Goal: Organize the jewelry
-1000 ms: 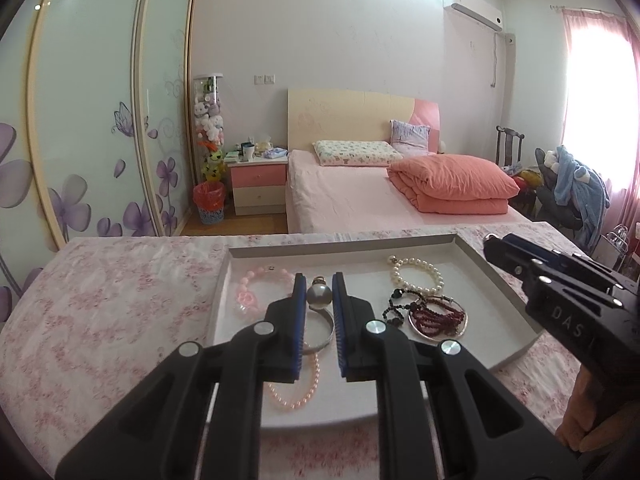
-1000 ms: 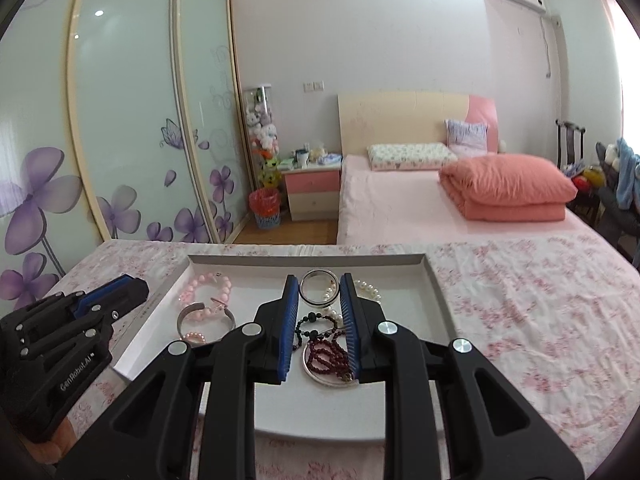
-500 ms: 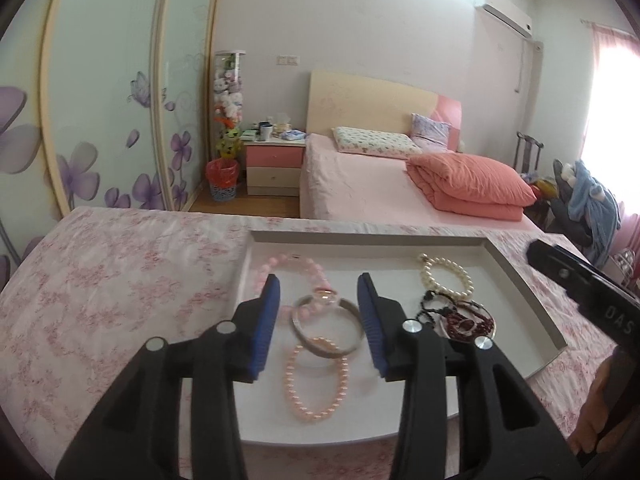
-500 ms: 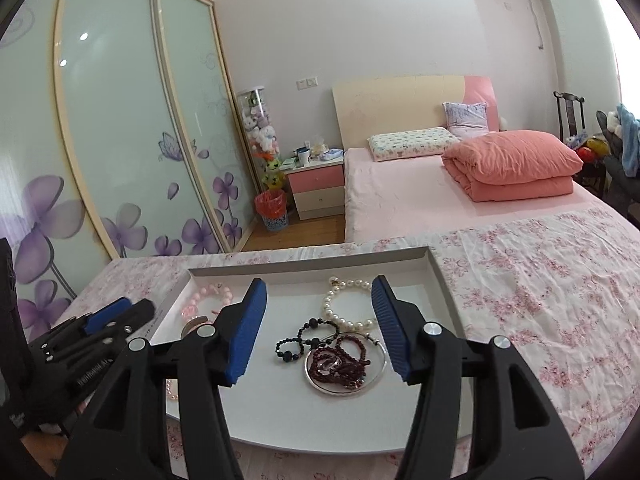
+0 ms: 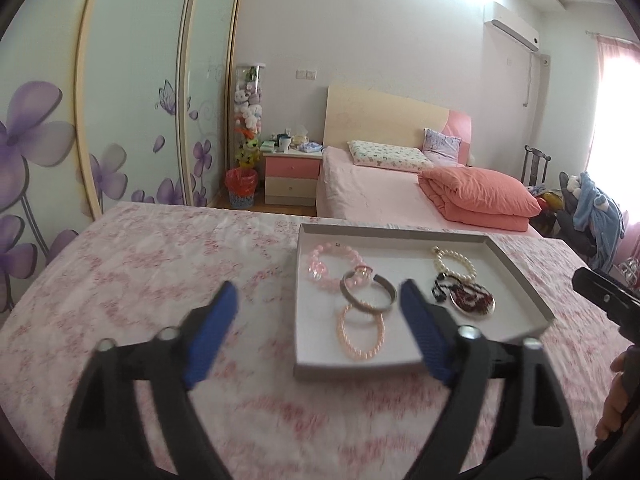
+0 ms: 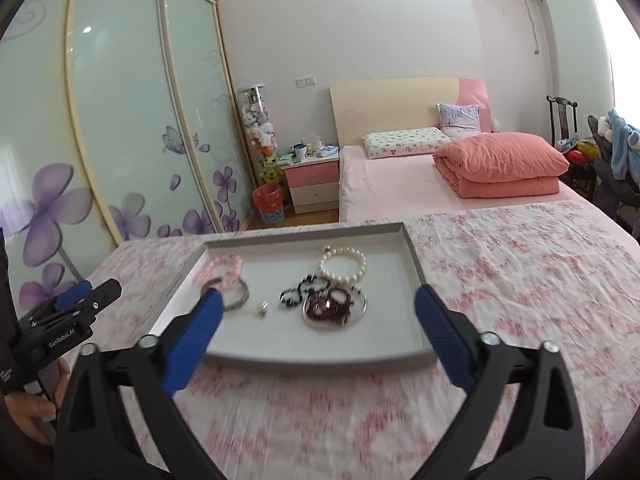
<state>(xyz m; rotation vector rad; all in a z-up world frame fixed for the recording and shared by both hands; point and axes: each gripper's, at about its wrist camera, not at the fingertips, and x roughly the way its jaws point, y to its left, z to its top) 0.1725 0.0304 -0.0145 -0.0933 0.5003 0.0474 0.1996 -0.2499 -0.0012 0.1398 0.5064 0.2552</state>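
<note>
Left wrist view: left gripper [image 5: 316, 304], blue ribbed pads, jaws opening wide w/ nothing between. Shallow grey cardboard tray [image 5: 520, 268] on pink floral bedsheet [image 5: 160, 264] holds pink bead bracelet [image 5: 332, 264], smooth silver metal bangle [image 5: 370, 294], peach pearl strand [image 5: 360, 336].

Right wrist view: right gripper [image 6: 320, 312] jaws opening, empty, above tray w/ white pearl bracelet [image 6: 344, 264] & round glass dish of dark red beads [image 6: 334, 306]. Bedroom behind: frosted wardrobe doors [image 6: 132, 120].

A flowered pink cloth [image 5: 168, 264] covered the worktop. Past its far edge stood a bed [image 5: 372, 192] with a pale headboard [image 5: 380, 120], a patterned pillow [image 5: 388, 154] and a folded coral quilt [image 5: 480, 196]. A pink nightstand [image 5: 292, 178] stood just left of the bed, a red bin [image 5: 241, 186] beside it. A wardrobe [image 6: 120, 128] with purple flowers filled the left wall. An air conditioner [image 5: 512, 30] hung high on the right.
</note>
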